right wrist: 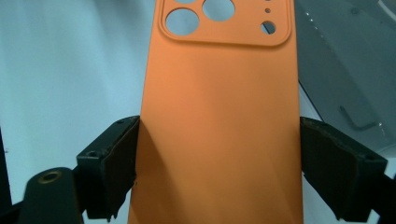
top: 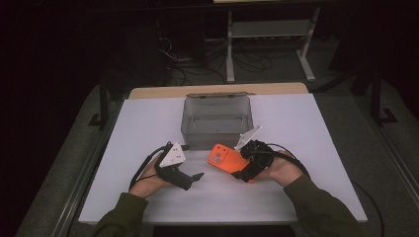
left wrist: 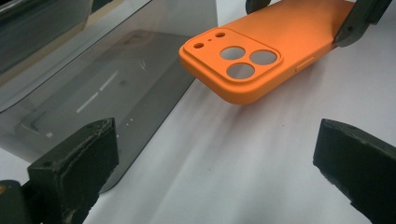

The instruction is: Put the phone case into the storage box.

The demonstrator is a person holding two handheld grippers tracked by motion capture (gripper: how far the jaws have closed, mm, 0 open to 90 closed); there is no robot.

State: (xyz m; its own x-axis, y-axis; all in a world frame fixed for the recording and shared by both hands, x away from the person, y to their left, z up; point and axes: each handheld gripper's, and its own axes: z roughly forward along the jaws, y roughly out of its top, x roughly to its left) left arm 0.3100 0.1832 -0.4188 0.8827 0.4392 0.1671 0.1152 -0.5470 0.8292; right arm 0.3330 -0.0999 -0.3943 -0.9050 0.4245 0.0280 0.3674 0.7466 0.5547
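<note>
Now, high view: right claw (top: 240, 165) pinching orange phone case (top: 225, 159) by its long edges, held just above white counter (top: 306, 148), in front of grey bin (top: 217, 121); left claw (top: 196, 176) resting near, nothing in it

Left gripper view: left jaws spread wide, empty; case ahead, camera-cutout end nearest, bin wall beside it

Right gripper view: pads pressed on both case sides, grip looks firm

Judgement: carry step in hand; next move likely lift case over bin rim, lower inside, then release
</note>
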